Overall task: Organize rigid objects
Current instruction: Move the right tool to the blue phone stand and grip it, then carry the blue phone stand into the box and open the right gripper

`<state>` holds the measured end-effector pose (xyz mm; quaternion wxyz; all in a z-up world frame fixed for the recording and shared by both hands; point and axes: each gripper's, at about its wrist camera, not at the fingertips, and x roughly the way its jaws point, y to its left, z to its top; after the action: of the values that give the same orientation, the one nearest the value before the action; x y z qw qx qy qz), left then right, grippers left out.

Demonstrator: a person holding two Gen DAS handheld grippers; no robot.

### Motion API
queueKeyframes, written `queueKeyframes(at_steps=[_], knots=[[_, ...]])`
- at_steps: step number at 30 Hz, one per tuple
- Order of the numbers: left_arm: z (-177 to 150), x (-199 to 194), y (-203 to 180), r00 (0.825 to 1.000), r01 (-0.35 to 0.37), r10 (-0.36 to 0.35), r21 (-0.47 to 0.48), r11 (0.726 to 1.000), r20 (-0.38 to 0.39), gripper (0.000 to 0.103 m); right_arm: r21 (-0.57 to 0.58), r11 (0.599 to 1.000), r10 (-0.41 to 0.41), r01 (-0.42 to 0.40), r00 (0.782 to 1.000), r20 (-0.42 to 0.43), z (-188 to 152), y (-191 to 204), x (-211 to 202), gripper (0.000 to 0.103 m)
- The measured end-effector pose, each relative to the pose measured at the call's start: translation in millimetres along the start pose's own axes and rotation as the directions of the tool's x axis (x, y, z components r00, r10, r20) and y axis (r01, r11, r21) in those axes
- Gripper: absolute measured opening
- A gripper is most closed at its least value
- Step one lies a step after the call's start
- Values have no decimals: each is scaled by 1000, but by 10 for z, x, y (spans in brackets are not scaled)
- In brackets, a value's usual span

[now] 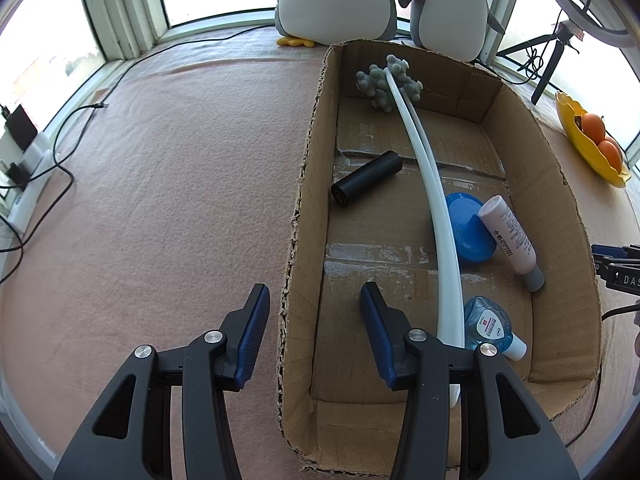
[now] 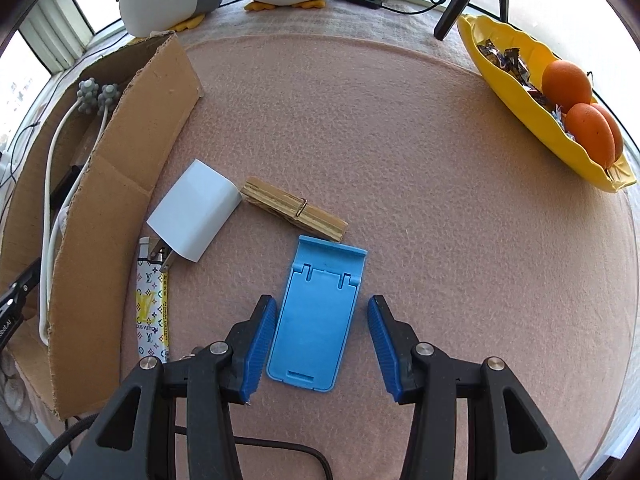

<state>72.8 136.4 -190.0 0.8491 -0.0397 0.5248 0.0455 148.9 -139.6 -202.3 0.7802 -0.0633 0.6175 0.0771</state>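
Low in the right wrist frame, a blue phone stand [image 2: 320,316] lies flat between the spread, empty fingers of the right gripper [image 2: 322,350]. Only the left wrist view shows the cardboard box [image 1: 304,208] floor: black cylinder [image 1: 366,178], tube [image 1: 510,232]; left gripper [image 1: 314,336] unclenched, straddling its wall.

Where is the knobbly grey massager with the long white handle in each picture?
Left wrist: the grey massager lies at the far end of the cardboard box, top centre.
Right wrist: its grey balls peek over the box wall, upper left.
Shared landmark: the yellow fruit tray.
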Motion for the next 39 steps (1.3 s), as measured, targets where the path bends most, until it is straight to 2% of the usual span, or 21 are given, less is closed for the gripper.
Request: queueKeyframes(at_steps=[3,6,22,32,39], knots=[[0,1,-4,1000,0,0,-1,1000,0,47,-11,1000,7,-7,1000,-9,-20,-44,-3,42],[1,1,-4,1000,0,0,0,1000,0,47,-13,1000,10,-11,1000,-9,-43,-98,-18,33],[4,0,4,1000,-2,2,3,1000,0,47,25,999,42,-44,997,65,-205,-264,-179,33],[2,-1,0,1000,-4,4,4,1000,1,47,-36,998,61,-55,983,174,-24,1,-646,33],[-3,0,0,1000,-5,5,7,1000,0,47,-95,992,96,-77,973,211,80,268,-810,33]])
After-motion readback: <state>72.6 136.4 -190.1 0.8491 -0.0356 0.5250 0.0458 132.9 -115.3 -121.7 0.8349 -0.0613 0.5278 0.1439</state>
